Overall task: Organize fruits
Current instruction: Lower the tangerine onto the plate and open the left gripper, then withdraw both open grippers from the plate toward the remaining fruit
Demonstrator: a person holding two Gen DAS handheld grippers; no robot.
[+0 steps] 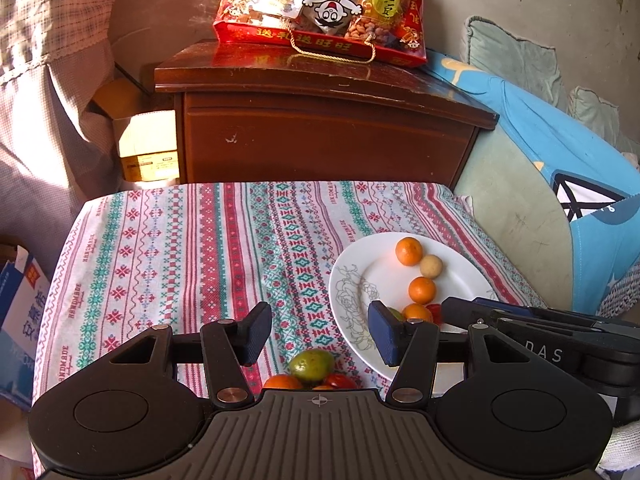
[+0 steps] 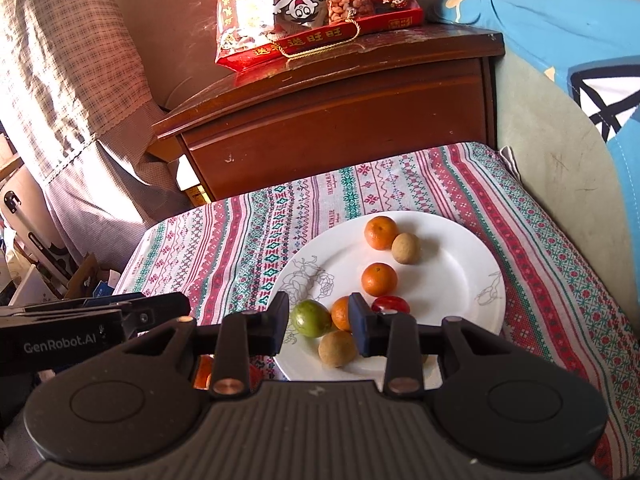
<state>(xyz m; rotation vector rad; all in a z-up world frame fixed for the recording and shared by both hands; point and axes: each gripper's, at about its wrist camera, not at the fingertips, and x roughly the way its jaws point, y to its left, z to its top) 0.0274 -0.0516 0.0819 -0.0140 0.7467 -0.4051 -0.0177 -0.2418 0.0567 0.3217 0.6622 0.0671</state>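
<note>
1. Gathering small fruits onto a white plate appears to be the step in hand; the plate is set near the right edge of a table covered by a woven cloth patterned in red and green bands.
2. Seven fruits are seen on the plate from the right wrist view: three round, dimpled oranges, two dull tan fruits, one smooth green fruit and one glossy red fruit; most are clustered toward the plate's near rim, probably because they were dropped there.
3. The right gripper is held just above that cluster with its jaws parted and nothing clamped; its jaws are opening, and an orange and the green fruit are seen in the gap behind them, apparently untouched.
4. The left gripper is held over the cloth's near edge, jaws apart and empty; below it a loose group waits on the cloth: a green-yellow fruit, an orange one and a red one, likely next to be moved.
5. The plate is glazed, with a grey line-drawn flower near its rim.
</note>
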